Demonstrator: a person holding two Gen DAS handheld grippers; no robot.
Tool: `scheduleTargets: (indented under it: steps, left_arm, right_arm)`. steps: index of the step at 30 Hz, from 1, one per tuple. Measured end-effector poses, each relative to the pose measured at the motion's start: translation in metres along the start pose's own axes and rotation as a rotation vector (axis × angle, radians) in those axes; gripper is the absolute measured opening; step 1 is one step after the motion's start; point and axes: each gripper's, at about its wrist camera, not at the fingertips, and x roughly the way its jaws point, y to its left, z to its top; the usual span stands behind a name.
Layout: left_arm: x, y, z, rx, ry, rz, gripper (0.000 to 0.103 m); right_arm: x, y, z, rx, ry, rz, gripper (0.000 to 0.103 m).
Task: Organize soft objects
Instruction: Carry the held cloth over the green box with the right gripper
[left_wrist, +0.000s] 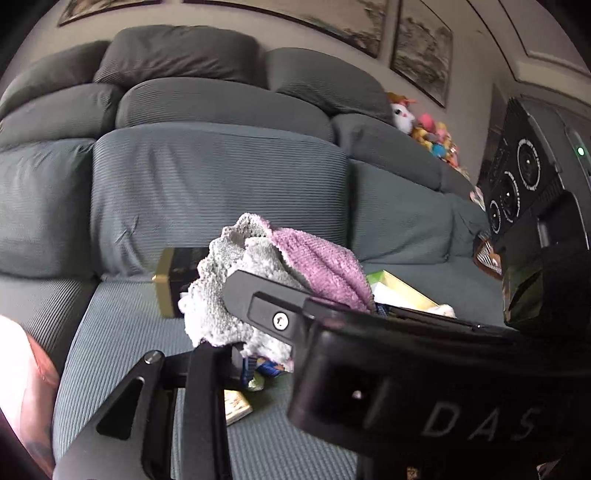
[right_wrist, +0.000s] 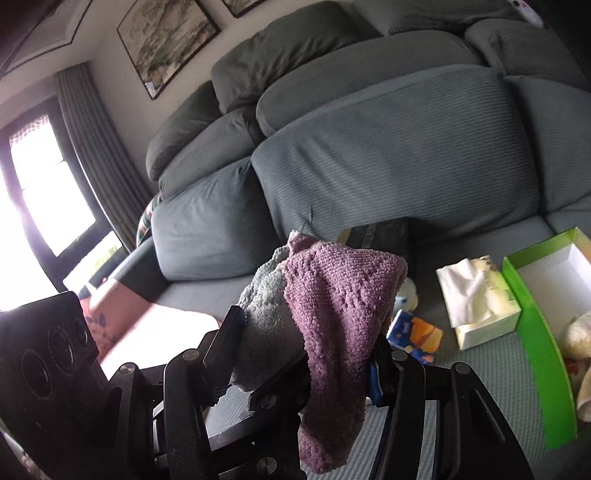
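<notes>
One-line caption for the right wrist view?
Right gripper lifts a purple-and-grey knitted cloth over the sofa.

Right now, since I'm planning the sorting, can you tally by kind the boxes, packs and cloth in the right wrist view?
Knitted cloth bundle, purple and grey: 1
Tissue box: 1
Green open box: 1
Dark box with gold edge: 1
Blue and orange pack: 1
Total: 5

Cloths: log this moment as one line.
cloths: purple and grey, held together above sofa | left hand-held gripper: shut on cloths | right hand-held gripper: shut on cloths
</notes>
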Motion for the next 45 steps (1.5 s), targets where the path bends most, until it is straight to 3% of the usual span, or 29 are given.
scheduleTargets:
  steps: [10,23,45]
  left_arm:
    - [0.033,-0.049,0.009,0.097,0.028,-0.057,0.028]
    - [0.066,-0.103,0.009,0.170,0.066,-0.190,0.030]
    - [0.139,-0.175,-0.013,0.207,0.258,-0.373,0.030]
  right_arm:
    - [-0.039,-0.053,-0.001,0.078,-0.088,-0.027,0.058]
    - [-0.080,-0.109,-0.007,0.222,-0.205,-0.084,0.058]
    - [-0.109,-0.196,-0.035,0.478,-0.236,-0.244,0.058]
